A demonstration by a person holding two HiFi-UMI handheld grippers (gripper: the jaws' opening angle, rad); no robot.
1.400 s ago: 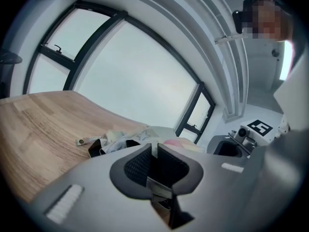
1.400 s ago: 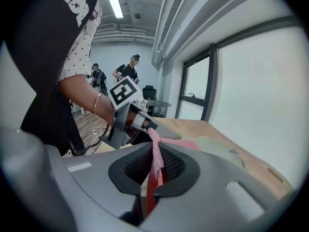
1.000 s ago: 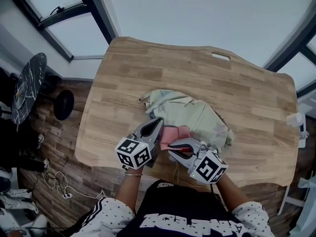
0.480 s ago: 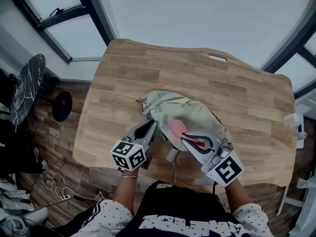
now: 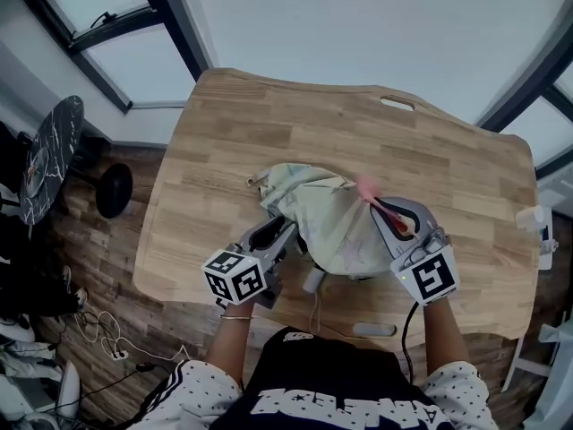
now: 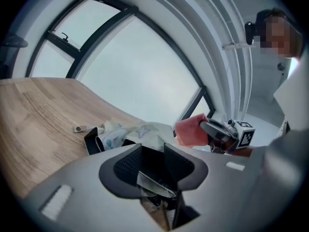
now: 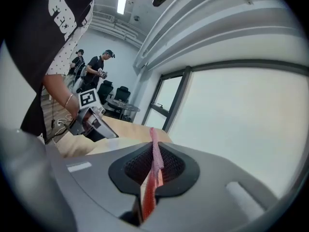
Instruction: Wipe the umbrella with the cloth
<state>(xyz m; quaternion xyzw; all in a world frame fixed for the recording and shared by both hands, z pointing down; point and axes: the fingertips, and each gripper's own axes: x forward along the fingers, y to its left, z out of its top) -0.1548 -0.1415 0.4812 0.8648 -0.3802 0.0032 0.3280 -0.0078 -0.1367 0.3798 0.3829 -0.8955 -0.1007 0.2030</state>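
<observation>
Where the umbrella lies, the right tool clamps the cloth.

The table is pale wood jointed from short staves, matt and smooth, with plain grain. The floor on the left is darker wood plank. The umbrella is thin, pale printed fabric, limp and creased, without shine. The cloth is pink with a fine nubbly weave. The right gripper has a smooth, matt grey plastic shell; its fingers carry black pads with a fine mesh-like texture.
</observation>
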